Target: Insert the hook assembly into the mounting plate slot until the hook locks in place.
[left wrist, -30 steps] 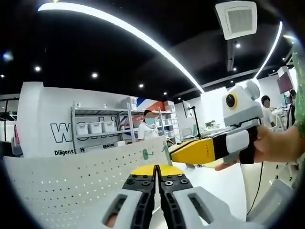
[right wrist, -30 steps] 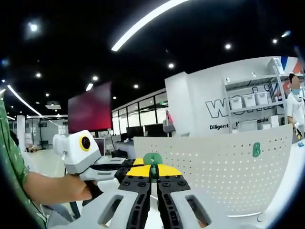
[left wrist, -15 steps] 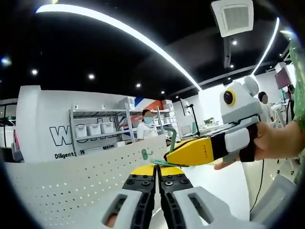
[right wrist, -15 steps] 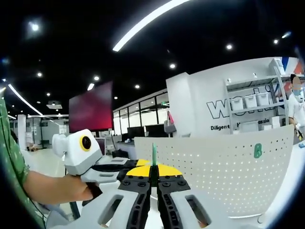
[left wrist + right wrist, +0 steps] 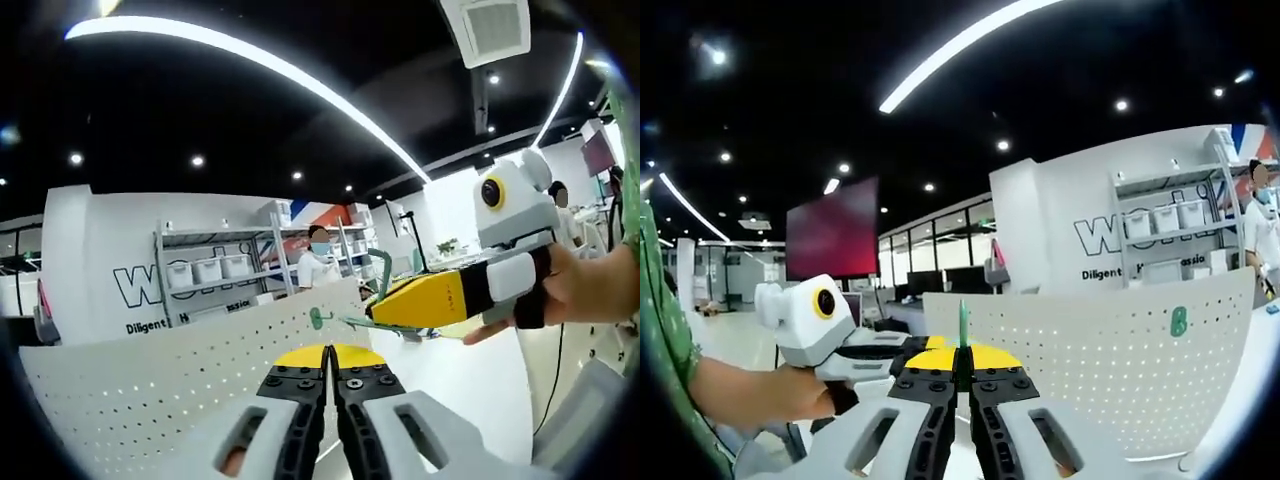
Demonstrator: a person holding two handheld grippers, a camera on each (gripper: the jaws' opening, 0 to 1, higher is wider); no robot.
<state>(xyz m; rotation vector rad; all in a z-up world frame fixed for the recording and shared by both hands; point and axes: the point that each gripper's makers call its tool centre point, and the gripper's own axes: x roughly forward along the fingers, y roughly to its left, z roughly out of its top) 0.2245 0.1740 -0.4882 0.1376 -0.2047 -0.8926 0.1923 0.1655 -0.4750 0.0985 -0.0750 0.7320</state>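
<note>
In the left gripper view, the left gripper rises from the bottom with its two black, yellow-tipped jaws pressed together; nothing can be seen between them. Just beyond the tips stands a white perforated mounting plate, upright and curving away to the left. A small green hook already sits on the plate near its upper right edge. From the right comes the right gripper, held in a person's hand, with its yellow jaws closed on a green hook assembly. One curved end of the hook rises above those jaws and a thin green part sticks out toward the plate's edge, close to it; whether it touches cannot be told.

In the right gripper view, the right gripper has its jaws shut on the hook assembly, seen as a thin green strip standing straight up from between the tips, in front of the mounting plate. The other green hook sits on the plate well to the right. The left gripper lies just left of the jaws
</note>
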